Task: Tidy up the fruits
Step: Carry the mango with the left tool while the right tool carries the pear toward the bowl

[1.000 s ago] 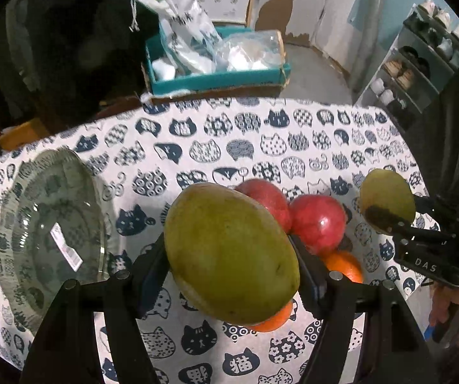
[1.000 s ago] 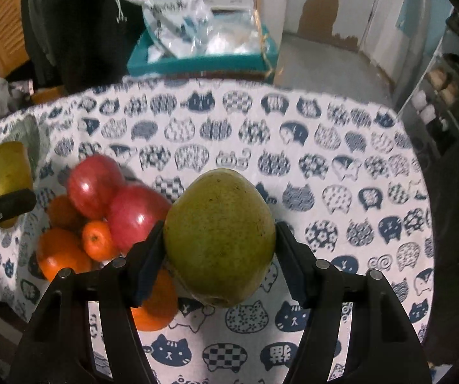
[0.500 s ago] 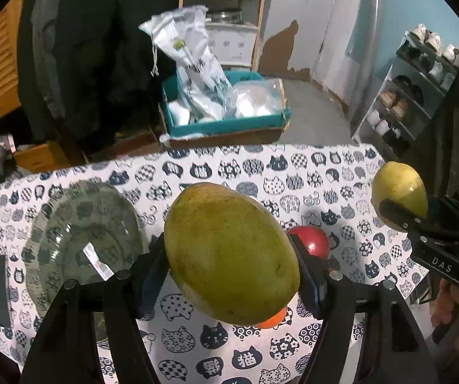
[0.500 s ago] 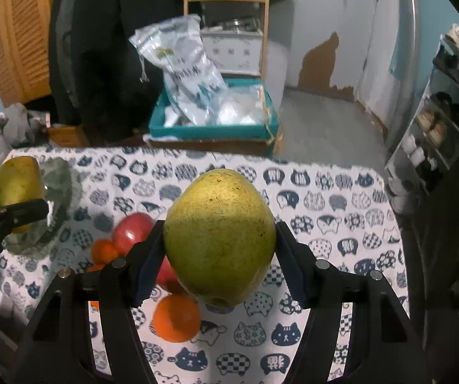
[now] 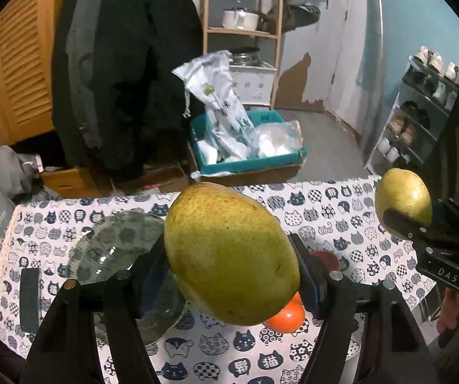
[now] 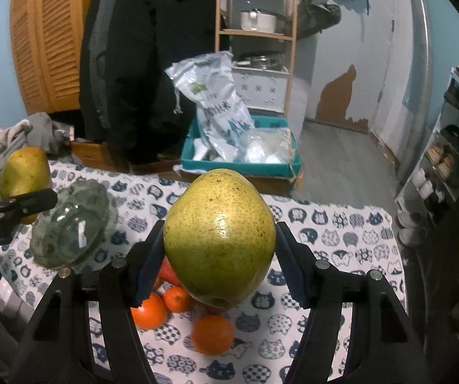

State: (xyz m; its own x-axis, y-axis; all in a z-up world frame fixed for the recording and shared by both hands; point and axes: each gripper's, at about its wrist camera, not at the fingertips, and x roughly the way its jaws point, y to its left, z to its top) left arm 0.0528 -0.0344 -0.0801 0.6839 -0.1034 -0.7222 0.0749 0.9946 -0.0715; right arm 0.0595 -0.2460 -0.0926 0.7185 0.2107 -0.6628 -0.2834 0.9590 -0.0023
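Two fruits are up off the table at once: your left gripper [image 5: 231,262] is clamped on a big yellow-green mango [image 5: 229,252], its pads pressed to both sides, and your right gripper [image 6: 218,256] is clamped the same way on a speckled green pear [image 6: 219,240]. You hold both above the cat-print tablecloth [image 6: 325,233], well clear of it. Below the pear, the oranges [image 6: 211,334] and a red fruit [image 6: 168,272], mostly hidden, lie clustered on the cloth. To their left sits a clear glass bowl [image 6: 69,224], with nothing in it that you can see. Beyond the table's far edge a teal box [image 6: 239,163] holds plastic bags.
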